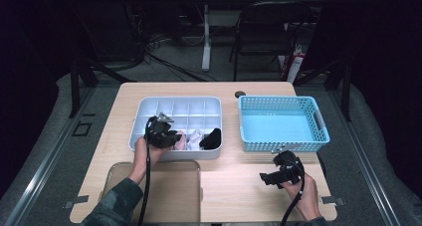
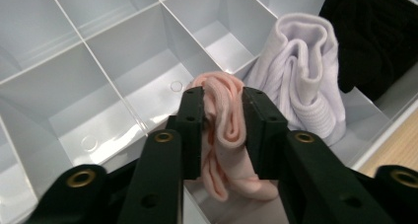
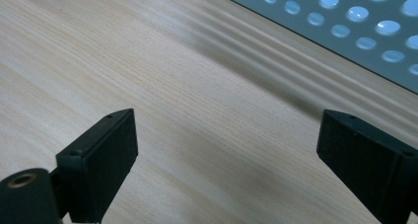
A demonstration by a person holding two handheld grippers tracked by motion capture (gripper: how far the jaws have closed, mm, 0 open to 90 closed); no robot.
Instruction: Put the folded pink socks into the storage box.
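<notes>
The left gripper [image 2: 223, 130] squeezes a pink sock [image 2: 226, 135], one black jaw on each side, pressing in. The sock sits in the front row of the white box with many little rooms [image 1: 149, 106], at about 7 o'clock in that box. Just beside it, toward 3 o'clock, is a white sock [image 2: 305, 71], and next to that a black sock [image 1: 211, 138].

The right gripper [image 3: 226, 155] hangs over the bare wood table [image 3: 148, 61] with its jaws wide and nothing between them. It waits near the front wall of the blue basket [image 1: 281, 146], at about 6 o'clock from it.

I think this is the grab step: the pink sock is caught but not lifted out yet. The next move should be a straight lift, so the sock does not snag on the thin walls or drag the white sock along. After that, the blue basket, toward 3 o'clock from the box, looks like the place to carry it.
</notes>
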